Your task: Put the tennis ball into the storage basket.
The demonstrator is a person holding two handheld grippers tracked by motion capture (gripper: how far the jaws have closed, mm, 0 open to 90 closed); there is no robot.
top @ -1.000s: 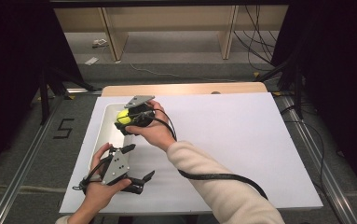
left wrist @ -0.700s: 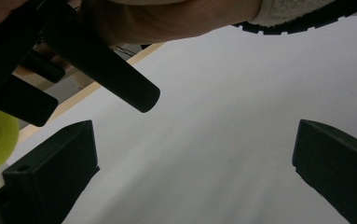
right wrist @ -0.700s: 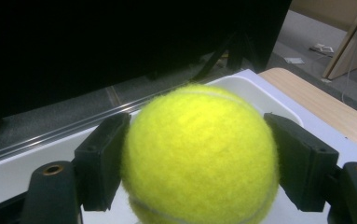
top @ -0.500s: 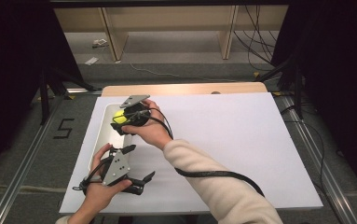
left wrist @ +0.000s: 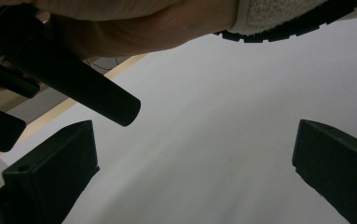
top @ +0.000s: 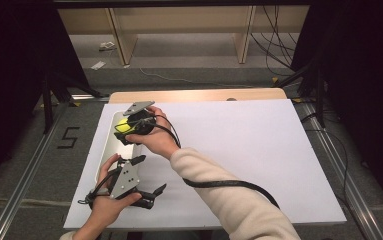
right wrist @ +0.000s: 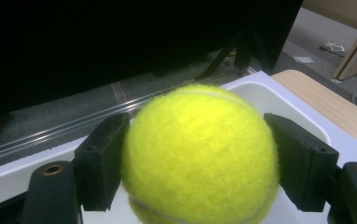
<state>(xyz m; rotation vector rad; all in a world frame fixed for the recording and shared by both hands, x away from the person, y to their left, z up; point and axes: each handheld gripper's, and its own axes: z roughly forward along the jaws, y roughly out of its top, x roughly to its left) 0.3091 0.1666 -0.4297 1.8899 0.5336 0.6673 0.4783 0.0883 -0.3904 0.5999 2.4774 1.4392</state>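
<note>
My right gripper (top: 127, 126) pinches the tennis ball (right wrist: 199, 154) and has drifted toward the upper left of the high view, now over the white tray (top: 108, 150). Left gripper (top: 138, 164) sits spread, idle, lower left. Looks ready for drop-off.

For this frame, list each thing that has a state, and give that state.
Tennis ball: clamped between the right gripper's jaws, above the tray.
Right gripper: shut on the tennis ball.
Left gripper: open, jaws wide apart, holding nothing.
White tray: upright on the table.
</note>
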